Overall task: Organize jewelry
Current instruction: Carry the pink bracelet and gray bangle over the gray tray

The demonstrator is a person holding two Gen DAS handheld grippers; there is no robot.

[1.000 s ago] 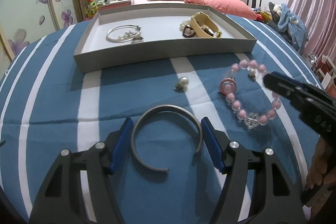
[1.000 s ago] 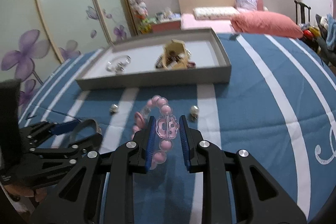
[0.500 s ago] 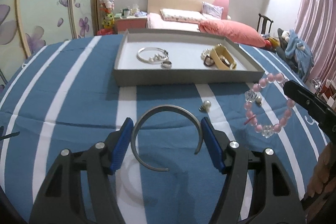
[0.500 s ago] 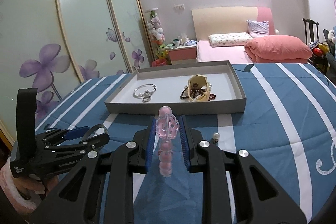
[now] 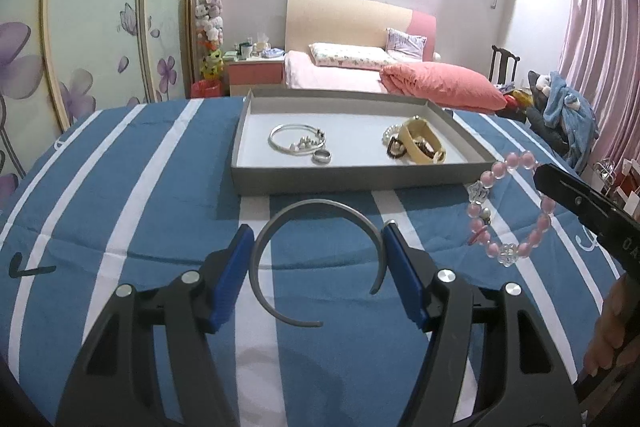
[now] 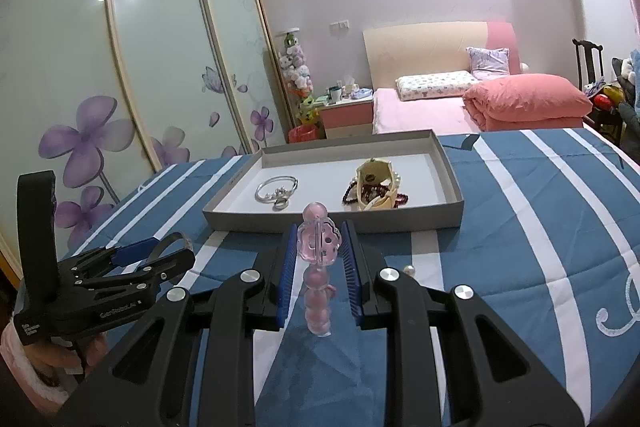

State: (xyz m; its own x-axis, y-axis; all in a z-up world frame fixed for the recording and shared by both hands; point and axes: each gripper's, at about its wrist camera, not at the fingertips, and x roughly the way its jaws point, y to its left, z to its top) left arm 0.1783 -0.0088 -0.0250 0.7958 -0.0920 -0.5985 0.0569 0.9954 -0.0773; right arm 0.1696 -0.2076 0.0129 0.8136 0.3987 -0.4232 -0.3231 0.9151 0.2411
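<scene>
— Grippers first: what is each one holding?
— Left gripper (image 5: 318,259) is clamping an open grey metal bangle (image 5: 316,259) above the blue-and-white striped cloth (image 5: 120,195). Right gripper (image 6: 318,259) is pinching a pink beaded bracelet (image 6: 318,255) (dangling below its pads).
— And the tray?
— Shallow grey cardboard tray (image 5: 352,181) is sitting just beyond, carrying a silver charm bracelet (image 5: 297,141).

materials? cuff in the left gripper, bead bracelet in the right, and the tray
Cuff: likely metal, matte grey; thin rigid open band with a dull sheen.
Bead bracelet: looks like glass or plastic; translucent glossy pink beads plus clear faceted flower beads.
Tray: probably cardboard; flat grey matte walls, pale lining, sharp folded corners.
</scene>
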